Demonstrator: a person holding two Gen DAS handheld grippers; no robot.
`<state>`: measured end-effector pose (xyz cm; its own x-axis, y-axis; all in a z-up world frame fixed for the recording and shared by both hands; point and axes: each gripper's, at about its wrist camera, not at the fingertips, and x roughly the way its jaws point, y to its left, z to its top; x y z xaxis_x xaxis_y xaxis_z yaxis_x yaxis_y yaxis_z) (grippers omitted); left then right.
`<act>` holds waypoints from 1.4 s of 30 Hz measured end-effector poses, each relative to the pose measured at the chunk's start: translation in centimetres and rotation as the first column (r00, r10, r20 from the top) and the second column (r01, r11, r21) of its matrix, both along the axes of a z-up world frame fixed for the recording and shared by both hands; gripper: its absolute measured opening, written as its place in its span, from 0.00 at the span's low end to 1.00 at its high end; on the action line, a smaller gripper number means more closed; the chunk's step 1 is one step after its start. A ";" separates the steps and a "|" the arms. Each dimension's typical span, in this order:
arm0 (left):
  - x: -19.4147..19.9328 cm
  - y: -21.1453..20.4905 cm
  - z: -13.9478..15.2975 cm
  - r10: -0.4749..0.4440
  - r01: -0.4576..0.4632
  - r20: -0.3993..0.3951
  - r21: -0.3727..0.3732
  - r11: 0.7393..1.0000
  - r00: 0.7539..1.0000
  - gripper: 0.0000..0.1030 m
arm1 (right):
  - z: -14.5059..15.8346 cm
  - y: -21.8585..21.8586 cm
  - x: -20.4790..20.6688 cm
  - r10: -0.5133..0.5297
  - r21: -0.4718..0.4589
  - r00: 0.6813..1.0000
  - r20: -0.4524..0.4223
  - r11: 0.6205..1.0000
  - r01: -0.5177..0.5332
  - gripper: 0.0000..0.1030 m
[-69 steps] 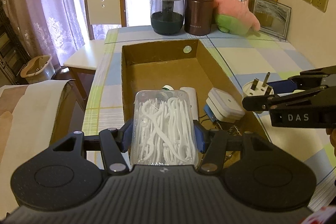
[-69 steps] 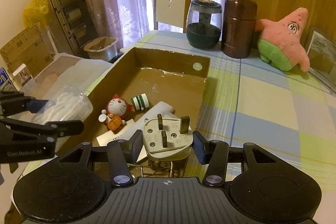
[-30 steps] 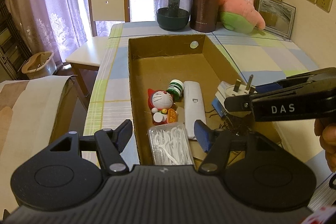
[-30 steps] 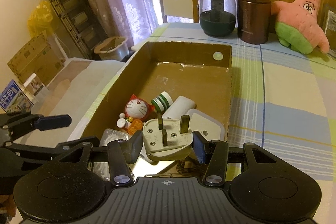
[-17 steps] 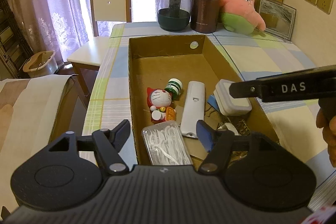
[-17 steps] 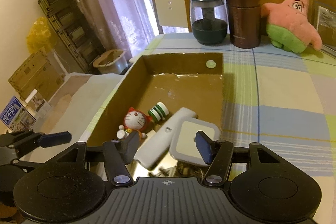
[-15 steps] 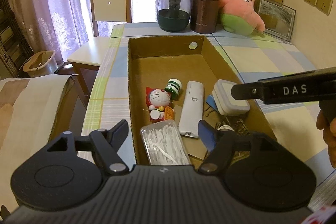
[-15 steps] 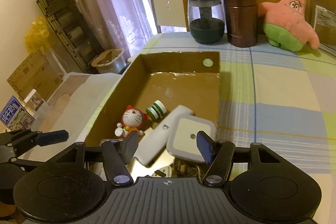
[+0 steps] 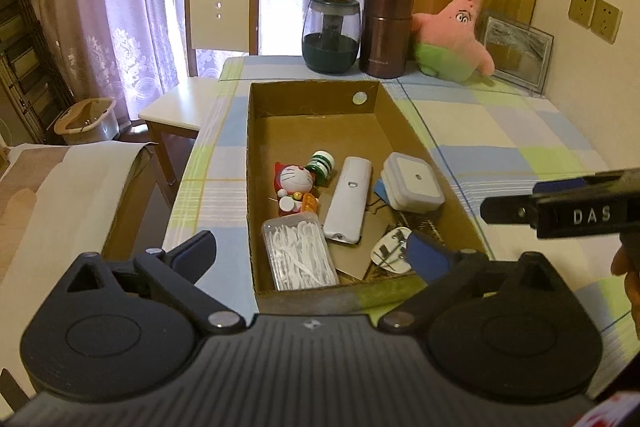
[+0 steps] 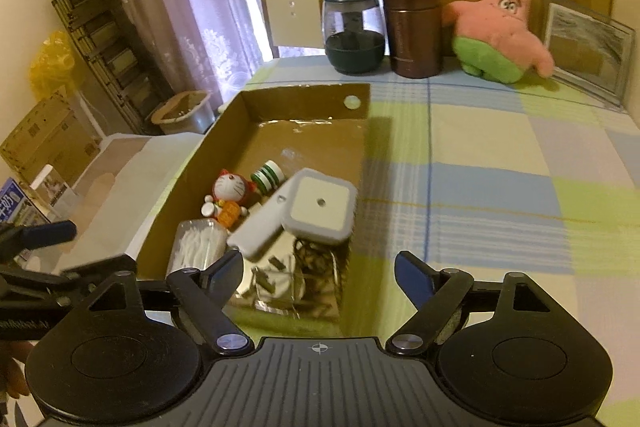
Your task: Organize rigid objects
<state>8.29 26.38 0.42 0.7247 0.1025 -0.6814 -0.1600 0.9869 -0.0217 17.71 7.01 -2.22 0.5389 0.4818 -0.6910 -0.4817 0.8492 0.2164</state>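
Observation:
A brown cardboard box (image 9: pixel 256 155) (image 10: pixel 192 171) lies on the checked tablecloth. Inside it are a clear case of floss picks (image 9: pixel 298 255) (image 10: pixel 198 245), a white plug (image 9: pixel 390 251) (image 10: pixel 276 281), a white remote (image 9: pixel 348 199) (image 10: pixel 260 227), a grey-and-white square case (image 9: pixel 414 181) (image 10: pixel 320 205), a red cat figure (image 9: pixel 294 183) (image 10: pixel 228 191) and a green-capped bottle (image 9: pixel 322 163) (image 10: pixel 268 177). My left gripper (image 9: pixel 312 251) hangs over the box's near end, jaws opening, nothing between them. My right gripper (image 10: pixel 318 275) is over the near right corner, jaws opening, holding nothing.
At the table's far end stand a dark glass jar (image 9: pixel 330 35), a brown flask (image 9: pixel 386 31), a pink star plush (image 9: pixel 452 35) and a framed picture (image 9: pixel 516 51). A white chair (image 9: pixel 222 15) is behind the table. A bed or sofa edge (image 9: pixel 60 195) lies left.
The left gripper let the floss case down into the box and opened wide. The right gripper released the plug into the box. Both pulled back toward the near end.

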 end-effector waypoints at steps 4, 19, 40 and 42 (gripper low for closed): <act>-1.2 -1.2 1.0 -0.007 0.007 -0.003 0.007 1.000 1.000 0.98 | 0.6 -1.3 -1.9 -0.029 -0.042 0.999 0.022 0.999 0.030 0.80; -5.9 -4.9 2.3 -0.004 0.003 -0.028 -0.019 1.000 1.000 0.98 | 1.3 -6.3 -8.1 -0.105 -0.090 0.995 -0.004 0.991 0.104 0.81; -8.0 -11.1 1.1 -0.024 0.024 -0.058 0.005 1.000 0.998 0.95 | 0.5 -13.1 -12.3 -0.194 -0.107 0.980 -0.052 0.976 0.187 0.81; -8.2 -11.3 0.7 -0.017 0.018 -0.065 0.006 1.000 0.998 0.96 | 0.4 -13.3 -12.5 -0.195 -0.105 0.979 -0.057 0.977 0.188 0.81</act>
<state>0.09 15.04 1.17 0.6806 0.0953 -0.7264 -0.1438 0.9896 -0.0049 5.17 -6.25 -1.82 0.5655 0.3018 -0.7676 -0.2956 0.9430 0.1530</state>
